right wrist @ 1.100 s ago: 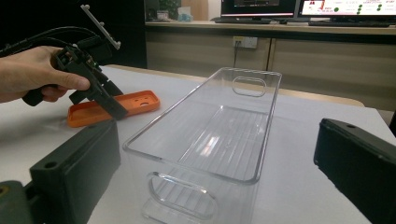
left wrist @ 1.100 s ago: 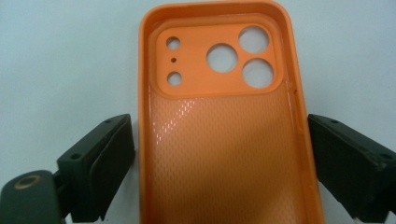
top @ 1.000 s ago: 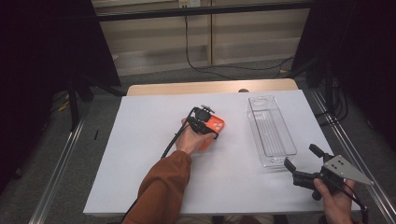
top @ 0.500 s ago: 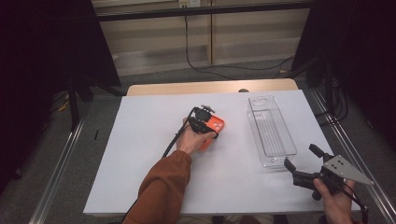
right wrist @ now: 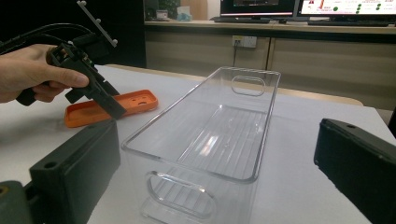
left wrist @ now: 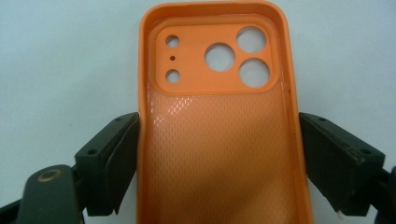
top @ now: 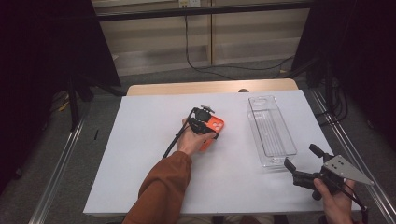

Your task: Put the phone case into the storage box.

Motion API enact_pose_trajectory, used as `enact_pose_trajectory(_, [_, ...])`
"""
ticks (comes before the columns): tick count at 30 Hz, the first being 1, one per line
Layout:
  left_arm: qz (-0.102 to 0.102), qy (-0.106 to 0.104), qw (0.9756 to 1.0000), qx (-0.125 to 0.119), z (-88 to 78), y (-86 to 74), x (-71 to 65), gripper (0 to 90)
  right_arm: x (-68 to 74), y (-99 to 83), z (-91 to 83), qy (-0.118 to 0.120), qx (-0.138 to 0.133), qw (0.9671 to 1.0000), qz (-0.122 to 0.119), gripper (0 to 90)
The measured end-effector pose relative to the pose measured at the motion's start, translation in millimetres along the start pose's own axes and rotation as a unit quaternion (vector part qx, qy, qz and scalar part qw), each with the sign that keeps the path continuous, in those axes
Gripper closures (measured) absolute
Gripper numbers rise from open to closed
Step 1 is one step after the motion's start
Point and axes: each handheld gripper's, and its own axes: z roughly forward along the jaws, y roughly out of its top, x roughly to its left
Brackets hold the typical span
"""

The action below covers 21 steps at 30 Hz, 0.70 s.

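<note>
Jaws astride an orange case

Jaws of the left hand-held gripper [left wrist: 219,158] stand on either side of the orange soft-plastic phone case [left wrist: 219,140], one black pad at each long edge. In the left gripper view the left pad lies against the case's rim, and the right pad sits just at the opposite rim; whether both truly press cannot be told, so the grip reads as wide, spanning the case's width. The case lies flat, its open inside facing up, with a textured floor and a raised block of round camera cut-outs at the far end.

From above, the left hand-held gripper [top: 201,122] tilts down onto the same case [top: 214,127], gripped by a hand [top: 189,140] on a rust-brown sleeve [top: 161,186], with a black cable trailing off toward the person. The case rests near the middle of the white tabletop [top: 140,154].

To the right, well apart from the case, stands a clear rectangular plastic bin [top: 271,130] with a ribbed floor and oval handle slots at both ends, its long side running away from the person.

The right hand-held gripper [top: 299,161] hovers near the bin's closer end, held by a hand [top: 334,198] at the tabletop's near right corner, a grey three-cornered plate on top. Its jaws are wide apart with nothing between them; in the right gripper view they frame the bin [right wrist: 210,140].
</note>
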Motion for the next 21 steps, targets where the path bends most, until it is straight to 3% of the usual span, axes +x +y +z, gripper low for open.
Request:
enact_pose_trajectory(4, [0.008,0.001,1.0,-0.003,-1.1,-1.7,0.5,16.5,0.2,0.0,0.1,0.0,0.0,1.0,0.0,0.0])
enact_pose_trajectory(10, [-0.002,0.0,1.0,-0.01,-3.3,-3.2,0.3,16.4,0.1,0.1,-0.1,-0.001,0.0,1.0,0.001,0.0])
enact_pose_trajectory(21, [0.006,0.016,0.9989,-0.045,-13.8,-4.0,-1.0,16.5,0.0,0.0,0.1,-0.001,0.0,1.0,0.0,0.0])
